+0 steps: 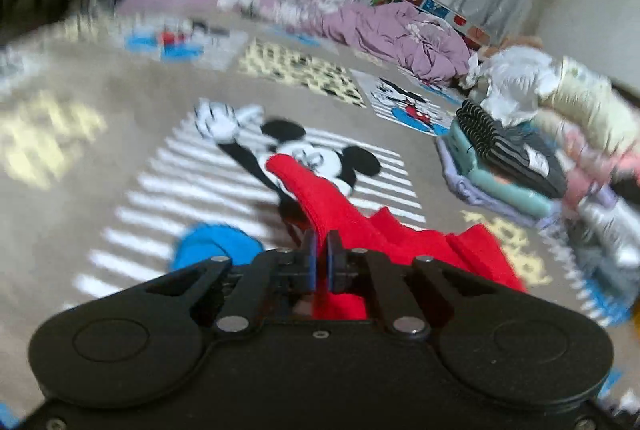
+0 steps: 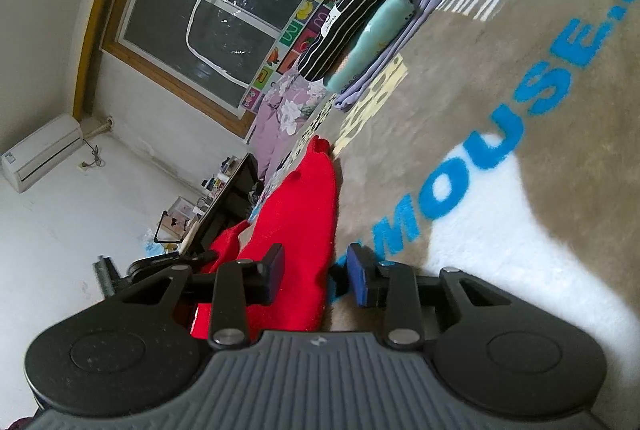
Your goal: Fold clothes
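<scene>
Left wrist: left gripper [image 1: 320,250] pinched shut on soft red knit garment [image 1: 340,206], trailing over plush cartoon-print carpet [image 1: 100,102]; right gripper [image 2: 316,270] part-open, straddling red cloth [image 2: 296,214], pads apparently not pressing

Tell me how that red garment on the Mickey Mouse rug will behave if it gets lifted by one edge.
The red garment would probably hang floppy: it already lies in soft folds. Its thick knit-looking cloth suggests some weight, though likely light overall. It seems unlikely to slip, since the left gripper is shut on a fold of it.
</scene>
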`<move>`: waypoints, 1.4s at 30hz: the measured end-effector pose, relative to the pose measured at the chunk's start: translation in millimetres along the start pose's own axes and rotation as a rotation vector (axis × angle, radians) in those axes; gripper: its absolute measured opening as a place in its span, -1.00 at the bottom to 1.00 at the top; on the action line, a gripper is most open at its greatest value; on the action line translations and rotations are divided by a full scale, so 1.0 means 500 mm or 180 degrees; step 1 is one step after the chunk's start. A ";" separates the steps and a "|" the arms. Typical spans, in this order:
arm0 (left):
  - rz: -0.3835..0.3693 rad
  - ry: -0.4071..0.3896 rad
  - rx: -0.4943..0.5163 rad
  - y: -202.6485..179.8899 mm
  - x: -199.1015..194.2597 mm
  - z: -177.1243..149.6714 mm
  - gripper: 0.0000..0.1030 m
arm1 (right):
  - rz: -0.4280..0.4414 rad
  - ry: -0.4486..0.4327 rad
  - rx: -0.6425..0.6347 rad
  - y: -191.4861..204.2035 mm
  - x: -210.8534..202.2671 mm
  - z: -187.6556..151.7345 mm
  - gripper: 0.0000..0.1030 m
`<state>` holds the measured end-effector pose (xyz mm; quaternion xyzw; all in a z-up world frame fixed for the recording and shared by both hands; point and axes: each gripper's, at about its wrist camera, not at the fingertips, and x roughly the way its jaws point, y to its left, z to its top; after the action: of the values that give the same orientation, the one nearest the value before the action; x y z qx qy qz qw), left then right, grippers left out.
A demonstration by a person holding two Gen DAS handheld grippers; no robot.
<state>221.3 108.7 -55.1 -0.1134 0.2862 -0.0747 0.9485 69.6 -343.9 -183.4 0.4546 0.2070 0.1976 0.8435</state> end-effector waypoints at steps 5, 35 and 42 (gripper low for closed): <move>0.0269 -0.0109 0.0204 0.025 -0.053 0.005 -0.95 | 0.0001 -0.0002 -0.0004 0.000 0.002 -0.001 -0.33; 0.0573 -0.0077 -0.1690 0.354 -0.206 -0.147 -0.13 | 0.0002 -0.0004 -0.0033 0.000 -0.002 -0.007 -0.33; 0.0541 -0.0033 -0.1287 0.333 -0.166 -0.111 -0.94 | 0.0004 -0.0007 -0.0037 0.000 -0.003 -0.008 -0.33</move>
<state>134.3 276.7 -99.3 -0.2772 0.2991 0.0650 0.9108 66.0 -342.1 -185.3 0.4501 0.2046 0.1989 0.8462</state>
